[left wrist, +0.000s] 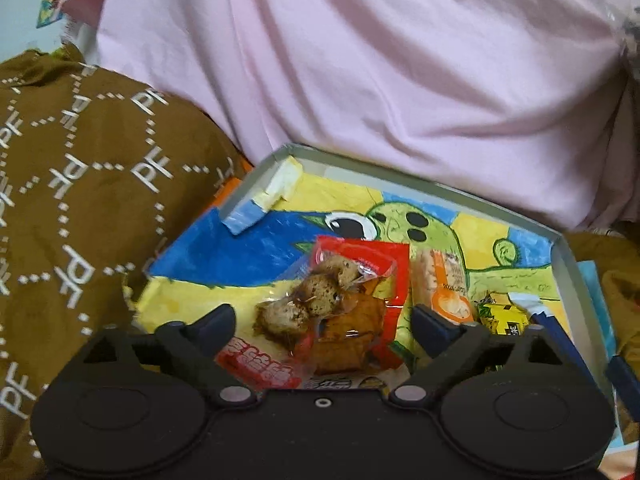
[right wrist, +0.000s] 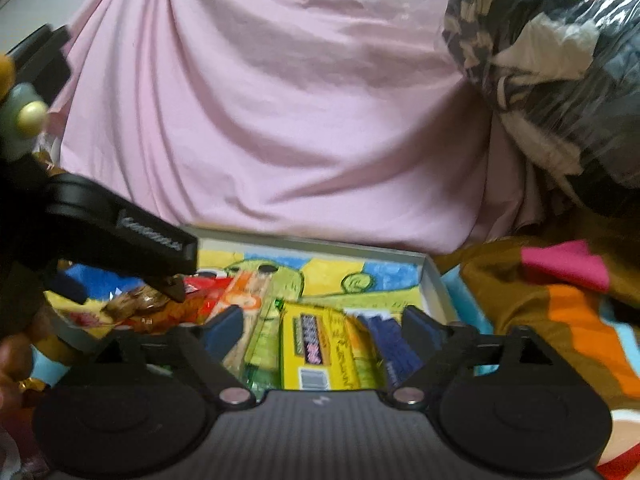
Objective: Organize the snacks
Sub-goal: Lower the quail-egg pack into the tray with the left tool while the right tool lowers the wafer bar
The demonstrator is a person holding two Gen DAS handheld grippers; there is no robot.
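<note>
A: From the left wrist, what is in place?

B: The left gripper [left wrist: 322,322] hangs over the tray [left wrist: 432,189], its jaws spread wide and gripping nothing. Between them, lying in the tray, are a clear pack of brown bites [left wrist: 310,300] on a red packet [left wrist: 370,264], and an orange-and-white packet [left wrist: 442,284] just beside. A yellow packet [left wrist: 502,314] lies further right.

A: And from the right wrist?

B: The right gripper [right wrist: 322,330] is also released, empty. Below it the yellow packet [right wrist: 316,346] lies flat beside a dark blue packet [right wrist: 394,342] and a green one [right wrist: 262,338], all inside the tray.

A: So nearly done?

B: Several snacks are in, side by side. I cannot tell whether any remain outside; the bed's brown cover [left wrist: 80,168] shows none.
</note>
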